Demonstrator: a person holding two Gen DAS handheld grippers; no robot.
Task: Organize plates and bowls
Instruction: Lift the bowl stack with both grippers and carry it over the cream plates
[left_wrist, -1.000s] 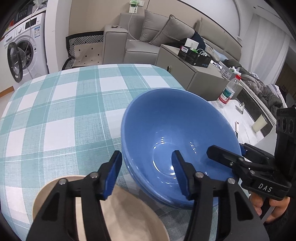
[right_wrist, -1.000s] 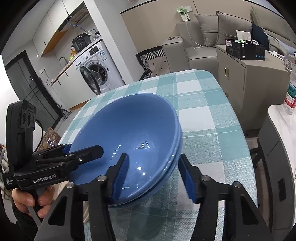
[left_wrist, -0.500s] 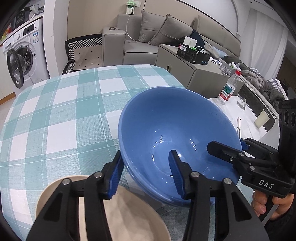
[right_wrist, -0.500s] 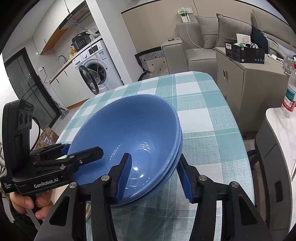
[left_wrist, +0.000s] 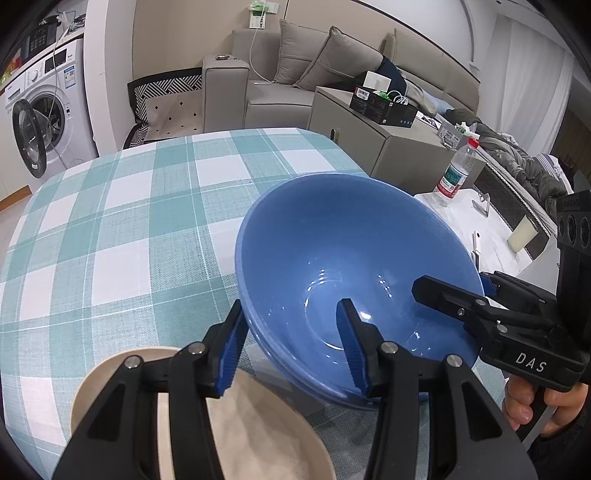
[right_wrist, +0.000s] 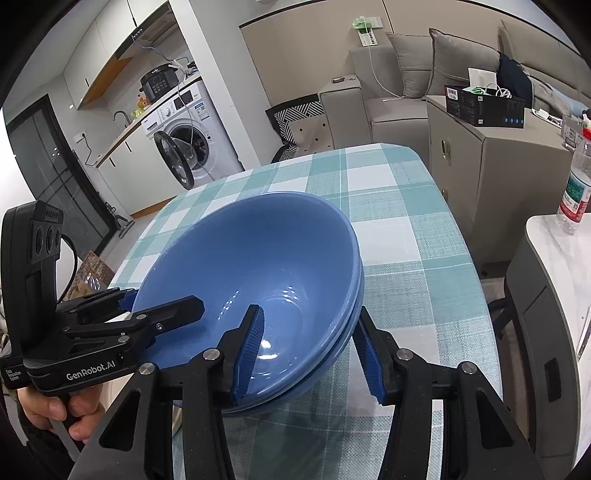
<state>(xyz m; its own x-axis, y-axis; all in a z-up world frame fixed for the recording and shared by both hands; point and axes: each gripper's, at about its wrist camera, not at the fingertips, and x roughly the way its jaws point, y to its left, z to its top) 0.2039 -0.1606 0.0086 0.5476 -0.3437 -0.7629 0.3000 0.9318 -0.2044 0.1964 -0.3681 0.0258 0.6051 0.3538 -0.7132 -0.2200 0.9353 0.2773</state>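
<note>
1. Since the earlier frame, the left gripper (left_wrist: 293, 341) has narrowed onto the blue bowls' (left_wrist: 332, 258) rim; the bowls have barely shifted.
2. Both grippers clench the stack: the left gripper at one side, the right gripper (right_wrist: 314, 350) at the opposite side.
3. Two glossy, empty blue bowls sit nested on the checked surface (left_wrist: 129, 221).
4. A beige plate (left_wrist: 258, 435) lies just beside them.

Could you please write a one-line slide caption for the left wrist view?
Left tongs and right tongs straddle the rim of stacked blue bowls on a checked tablecloth, beside a beige plate.
</note>
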